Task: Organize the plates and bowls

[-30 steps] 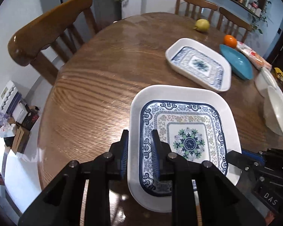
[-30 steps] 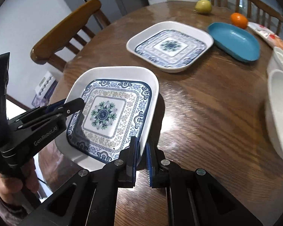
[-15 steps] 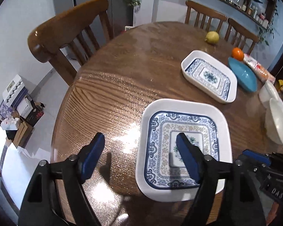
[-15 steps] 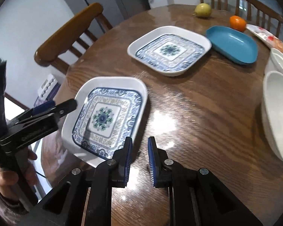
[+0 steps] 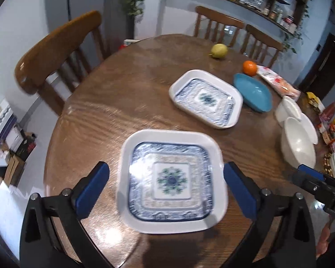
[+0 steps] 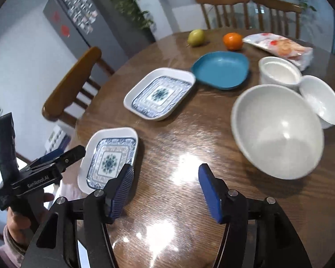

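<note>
A square white plate with a blue pattern lies flat near the table's front edge. My left gripper hovers above it, jaws opening wide; the fingers frame the plate and do not touch it. My right gripper is opening over bare wood, to the right of that plate, with nothing between its fingers. A second patterned plate sits further back, beside a blue dish. To the right a large white bowl stands in front of two smaller white bowls.
A yellow-green fruit, an orange and a snack packet lie at the far side of the round wooden table. Wooden chairs surround it. More packets crowd the right edge.
Both grippers were shut on the near plate's rims; they have let go, opened and pulled back and up. The right one has swung right, bringing the white bowls into view.
</note>
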{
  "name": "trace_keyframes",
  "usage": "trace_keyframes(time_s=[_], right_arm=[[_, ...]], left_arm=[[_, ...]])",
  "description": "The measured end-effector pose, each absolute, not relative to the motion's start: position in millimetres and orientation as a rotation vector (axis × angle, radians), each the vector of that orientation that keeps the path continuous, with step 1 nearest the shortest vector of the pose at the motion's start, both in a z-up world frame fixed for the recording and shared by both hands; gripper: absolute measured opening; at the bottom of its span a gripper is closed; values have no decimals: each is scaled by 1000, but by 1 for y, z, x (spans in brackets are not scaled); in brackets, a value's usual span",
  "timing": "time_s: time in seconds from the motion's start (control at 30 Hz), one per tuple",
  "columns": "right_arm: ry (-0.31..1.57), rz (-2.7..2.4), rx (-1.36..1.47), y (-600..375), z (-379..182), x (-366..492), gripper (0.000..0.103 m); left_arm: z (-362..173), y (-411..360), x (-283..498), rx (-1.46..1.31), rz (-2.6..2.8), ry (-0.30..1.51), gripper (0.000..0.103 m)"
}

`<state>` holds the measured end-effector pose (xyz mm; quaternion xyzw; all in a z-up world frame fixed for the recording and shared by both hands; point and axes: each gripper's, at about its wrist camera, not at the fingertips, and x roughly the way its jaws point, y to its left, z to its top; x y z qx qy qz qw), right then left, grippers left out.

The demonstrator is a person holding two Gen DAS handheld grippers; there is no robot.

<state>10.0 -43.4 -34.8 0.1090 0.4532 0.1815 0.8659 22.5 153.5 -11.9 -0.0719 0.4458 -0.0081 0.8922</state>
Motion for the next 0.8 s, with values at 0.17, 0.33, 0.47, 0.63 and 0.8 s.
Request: trace_keyframes(time_s=[0.17, 0.33, 0.47, 0.63, 0.8], right_arm=[[909, 333, 256, -62, -14, 8, 63], [832, 291, 255, -70, 13, 11, 64], [790, 265, 264, -75, 32, 21, 64], [764, 262, 257, -66, 46, 44, 64], [809, 280, 258, -47, 33, 76, 64]], left_arm=[[20, 135, 41, -68, -61, 870, 102], [57, 120, 60, 15, -94, 794, 102], [80, 121, 84, 15, -117, 765, 102], [90, 124, 118, 65, -66, 735, 102], [58, 131, 159, 98, -63, 822, 102]])
